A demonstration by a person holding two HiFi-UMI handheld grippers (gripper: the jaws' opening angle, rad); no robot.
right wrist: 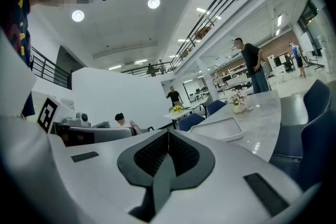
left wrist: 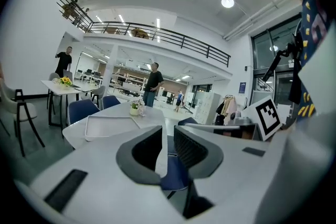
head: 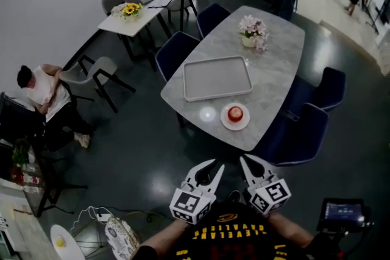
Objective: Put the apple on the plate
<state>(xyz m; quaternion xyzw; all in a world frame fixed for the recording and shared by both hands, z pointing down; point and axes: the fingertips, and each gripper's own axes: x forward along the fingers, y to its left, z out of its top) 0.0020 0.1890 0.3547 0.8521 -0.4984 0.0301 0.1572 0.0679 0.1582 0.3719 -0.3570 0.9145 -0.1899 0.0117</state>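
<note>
Head view, centre: round red apple (head: 235, 113) on small white plate (head: 235, 126); likely firm, light, slick, so pinch across the middle. Lower frame: left gripper (head: 215, 168) parted, right gripper (head: 247, 161) clenched, both empty.

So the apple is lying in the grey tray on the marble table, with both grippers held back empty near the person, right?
Not quite: the apple sits on the small plate, beside the tray, which has nothing in it. The head view shows this. The rest of the statement holds.
</note>
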